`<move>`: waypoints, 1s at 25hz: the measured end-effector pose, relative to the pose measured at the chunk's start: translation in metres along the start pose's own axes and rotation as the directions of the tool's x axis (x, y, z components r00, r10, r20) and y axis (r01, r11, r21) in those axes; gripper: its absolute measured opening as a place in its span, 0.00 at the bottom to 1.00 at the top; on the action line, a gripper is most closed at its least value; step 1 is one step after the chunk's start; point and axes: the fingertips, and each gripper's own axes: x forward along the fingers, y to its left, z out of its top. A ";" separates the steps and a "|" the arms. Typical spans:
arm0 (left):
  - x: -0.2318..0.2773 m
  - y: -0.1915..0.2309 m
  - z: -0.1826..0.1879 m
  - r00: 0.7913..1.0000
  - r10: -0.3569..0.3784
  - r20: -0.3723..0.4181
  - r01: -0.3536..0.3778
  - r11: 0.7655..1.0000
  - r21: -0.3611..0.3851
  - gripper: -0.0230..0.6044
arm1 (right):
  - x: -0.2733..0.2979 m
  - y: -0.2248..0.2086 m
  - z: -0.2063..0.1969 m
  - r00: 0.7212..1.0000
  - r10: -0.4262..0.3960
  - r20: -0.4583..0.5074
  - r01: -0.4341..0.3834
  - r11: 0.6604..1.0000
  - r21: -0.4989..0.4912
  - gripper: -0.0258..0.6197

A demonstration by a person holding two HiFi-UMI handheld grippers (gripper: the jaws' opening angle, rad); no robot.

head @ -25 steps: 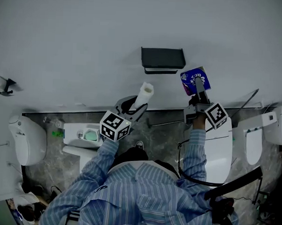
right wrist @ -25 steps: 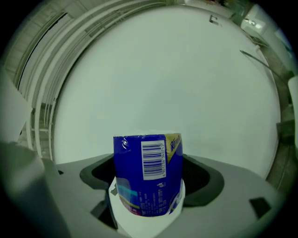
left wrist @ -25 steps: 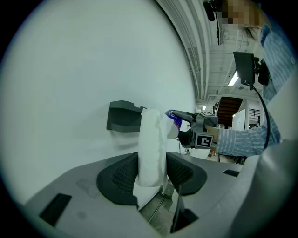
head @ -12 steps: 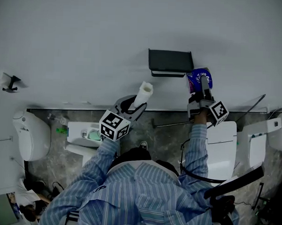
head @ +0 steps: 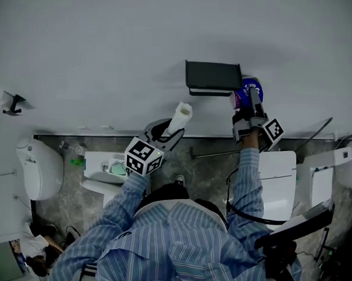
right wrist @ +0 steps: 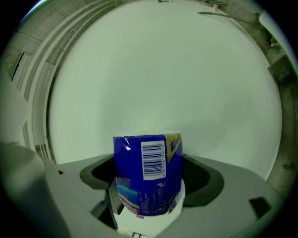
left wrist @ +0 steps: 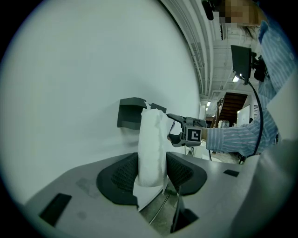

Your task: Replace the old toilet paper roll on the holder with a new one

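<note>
Two grippers: a person in a striped blue shirt (head: 160, 241) holds one in each hand, both up by a white wall (head: 110, 47).
Holder: the holder (head: 212, 77) is a dark box fixed on the wall.
Left side: the left gripper (head: 169, 134) has its fingers squeezed on the old roll (head: 180, 116).
Old roll: it is thin and white and stands upright between the left gripper's two dark pads. A loose bit of paper hangs at its bottom. It is off the holder, lower down and to the left of it in the head view.
Right side: the right gripper (head: 251, 108) has its fingers clamped on the new roll (head: 248, 90), one pad on each side.
New roll: it is fat and in a blue wrapper with a bar code. It is just beside the right end of the holder. I cannot tell if they touch.
Below: a grey stone floor (head: 204, 167) and a white toilet (head: 276, 182).
</note>
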 end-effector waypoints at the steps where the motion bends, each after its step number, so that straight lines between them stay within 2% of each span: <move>1: 0.000 0.000 0.000 1.000 -0.001 -0.001 0.001 1.000 0.000 0.33 | 0.003 0.002 -0.005 1.000 0.015 -0.022 -0.014 1.000 0.006 0.70; 5: 0.001 -0.002 0.002 1.000 0.002 0.004 -0.002 1.000 0.000 0.33 | 0.011 0.007 -0.032 0.995 0.034 -0.091 -0.032 0.999 0.025 0.70; 9: -0.001 -0.001 0.003 1.000 0.012 0.010 -0.012 1.000 -0.004 0.33 | 0.005 0.005 -0.044 0.996 0.053 -0.077 -0.046 0.995 0.090 0.70; 16: -0.003 0.000 -0.001 1.000 0.028 0.010 -0.028 0.999 -0.020 0.33 | 0.004 0.007 -0.072 0.996 0.053 -0.078 -0.044 0.992 0.118 0.70; 25: -0.005 0.000 -0.002 0.999 0.042 0.012 -0.041 0.999 -0.024 0.33 | 0.022 0.015 -0.144 0.969 0.056 -0.242 -0.037 0.996 0.081 0.70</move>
